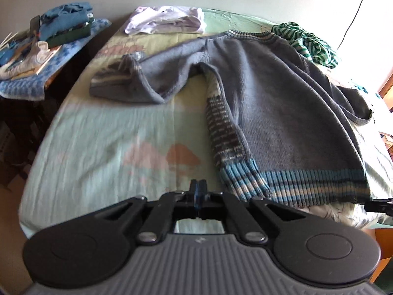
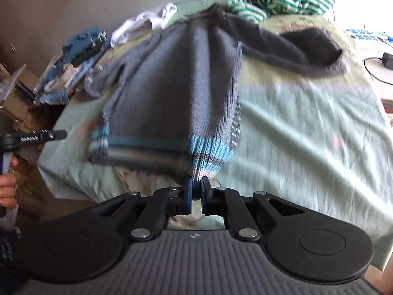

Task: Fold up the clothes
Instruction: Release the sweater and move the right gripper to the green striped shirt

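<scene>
Right wrist: tongs (image 2: 195, 184) on sweater hem (image 2: 208, 147)

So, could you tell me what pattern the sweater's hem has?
The sweater's hem has blue, grey and pale stripes, clearest in the left wrist view.

A home bedroom: a bed (image 1: 98, 142) under a pale green printed sheet carries loose clothes, a cluttered side table (image 1: 36, 56) left of it and a cabled desk (image 2: 373, 56) right of it.
</scene>
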### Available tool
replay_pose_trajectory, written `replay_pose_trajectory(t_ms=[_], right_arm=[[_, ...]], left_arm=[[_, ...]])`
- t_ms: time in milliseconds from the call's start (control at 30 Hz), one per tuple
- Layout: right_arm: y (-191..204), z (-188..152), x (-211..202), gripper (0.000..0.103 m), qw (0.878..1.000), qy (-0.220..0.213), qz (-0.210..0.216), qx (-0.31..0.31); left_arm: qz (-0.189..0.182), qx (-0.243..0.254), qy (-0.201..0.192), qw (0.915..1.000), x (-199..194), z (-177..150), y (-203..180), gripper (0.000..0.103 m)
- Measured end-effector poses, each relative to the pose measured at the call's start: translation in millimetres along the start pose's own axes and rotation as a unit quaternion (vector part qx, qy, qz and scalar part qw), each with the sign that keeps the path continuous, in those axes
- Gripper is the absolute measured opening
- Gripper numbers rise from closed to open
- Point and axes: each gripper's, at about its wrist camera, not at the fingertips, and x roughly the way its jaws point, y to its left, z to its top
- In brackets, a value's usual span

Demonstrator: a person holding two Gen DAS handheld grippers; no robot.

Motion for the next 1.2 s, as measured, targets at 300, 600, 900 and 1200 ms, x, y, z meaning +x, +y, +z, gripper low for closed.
replay_pose_trajectory(t_ms=[300, 600, 900, 1200], right_arm=[[-50.8, 61.5, -19.6, 0.053, 0.990, -0.086, -0.079, 0.077], [-98.9, 187.4, 10.5, 0.051, 0.972, -0.132, -0.146, 0.132], [-70.4, 290.4, 112.0, 0.048, 0.983, -0.070, -0.108, 0.131], [-117.9, 359.6, 185.7, 0.027, 0.977, -0.027, -0.109, 0.182]], left_arm=[[0.034, 0.029, -0.032, 0.9985, 41.7, 43.2, -32.2, 0.059], [-0.006, 0.086, -0.056, 0.9947, 67.3, 125.0, -26.2, 0.052], [-0.010, 0.116, -0.027, 0.9929, 128.4, 188.8, -43.7, 0.053], [0.012, 0.088, -0.029, 0.9956, 140.4, 190.5, -48.3, 0.056]])
